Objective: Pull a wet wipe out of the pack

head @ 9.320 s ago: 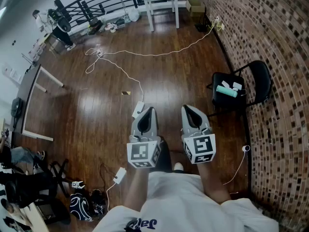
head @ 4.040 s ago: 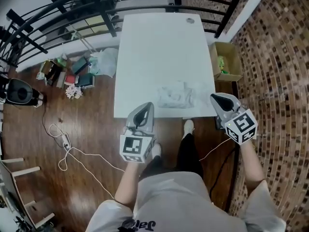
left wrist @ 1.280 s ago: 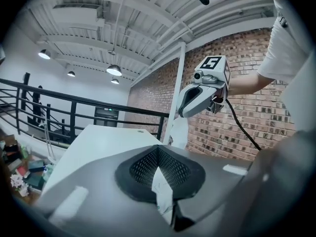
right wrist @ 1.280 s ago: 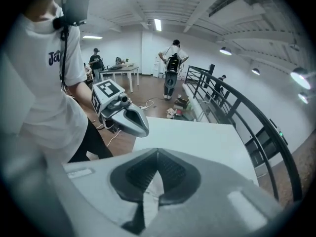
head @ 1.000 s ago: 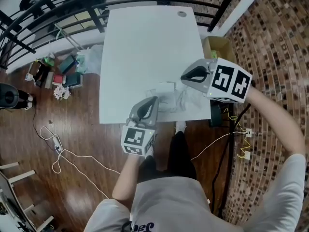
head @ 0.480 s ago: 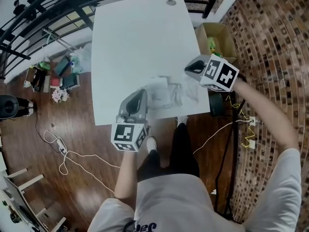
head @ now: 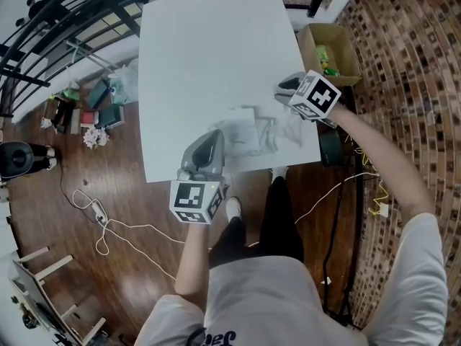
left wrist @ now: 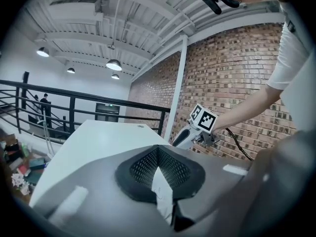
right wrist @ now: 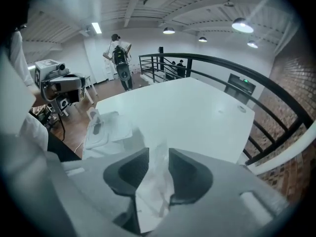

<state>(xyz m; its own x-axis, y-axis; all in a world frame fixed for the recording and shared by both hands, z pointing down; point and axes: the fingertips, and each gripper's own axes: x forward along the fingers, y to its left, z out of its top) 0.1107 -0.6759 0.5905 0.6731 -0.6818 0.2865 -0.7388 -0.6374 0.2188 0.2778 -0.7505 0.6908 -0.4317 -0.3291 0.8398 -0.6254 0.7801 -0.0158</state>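
- Well, a person stands at the near edge of a white surface (head: 209,42) and holds a claw in each hand.
- The left claw (head: 217,138) lies low at the near edge of the surface, and its tip is on the pack (head: 242,127) of wet wipes.
- In the left gripper view its two jaws are pressed together on a thin white strip. From above, that strip looks like the near edge of the pack.
- The pack lies flat close to the near edge of the surface, between the two claws.
- The right claw (head: 283,87) is over the right side of the surface, just past the pack, and it points steeply down.
- Its jaws have just been opening and now stand apart.
- A white wet wipe (right wrist: 154,194) sits in the gap between them. It is loose and crinkled, and the jaws do not squeeze it.
- Some crumpled white stuff (head: 284,132) lies on the surface just right of the pack, below the right claw.
- A brown box (head: 328,45) sits on the wood floor (head: 86,193) by the right side of the surface, next to a brick wall (head: 410,56).
- Black rails (head: 65,20) run along the far left, and a white cord (head: 122,231) curls on the floor.
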